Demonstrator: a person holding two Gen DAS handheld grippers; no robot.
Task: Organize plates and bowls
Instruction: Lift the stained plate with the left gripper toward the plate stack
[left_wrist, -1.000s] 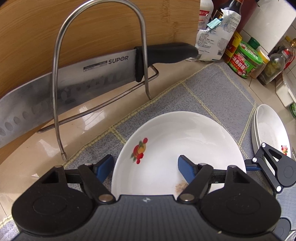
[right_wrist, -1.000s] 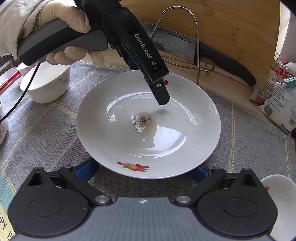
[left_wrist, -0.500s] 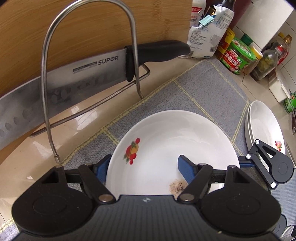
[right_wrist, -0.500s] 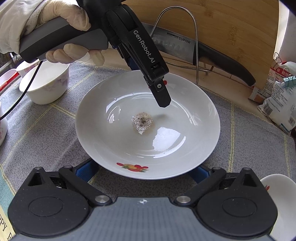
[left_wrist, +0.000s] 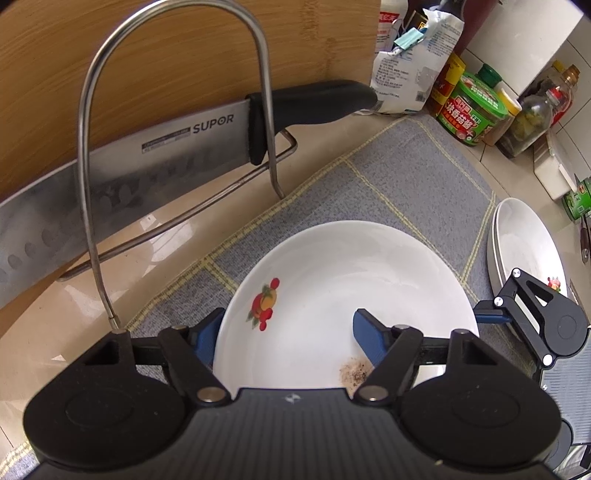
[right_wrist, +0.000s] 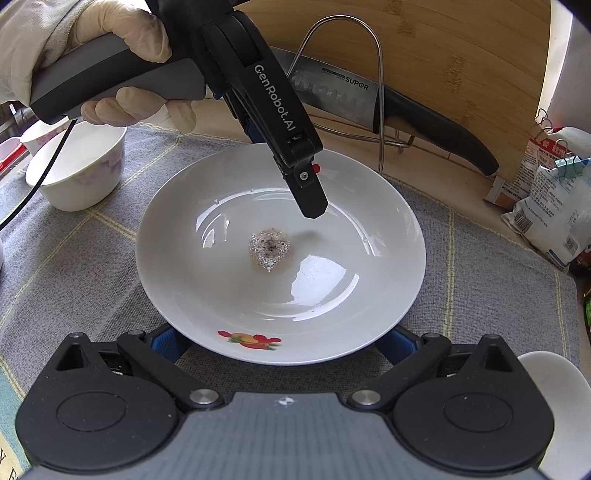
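While my left claw (left_wrist: 284, 332) is straddling the far rim of the white plate (left_wrist: 343, 295) on the grey mat (left_wrist: 406, 184), jaws just closing, pads not yet pinching, my right claw (right_wrist: 280, 343) is sitting open, plate's near rim between its fingers.

The left gripper (left_wrist: 286, 334) points steeply downward, held by a gloved left hand (right_wrist: 122, 62) wrapped around its grey handle. Its 2 blue fingers (left_wrist: 369, 339) straddle a rim, 1 outside and 1 inside; the jaws have just been closing, and pad contact cannot be confirmed. The right gripper (right_wrist: 284, 341) tilts downward with its 2 blue fingers (right_wrist: 164, 343) spread wide, their tips hidden under a rim.
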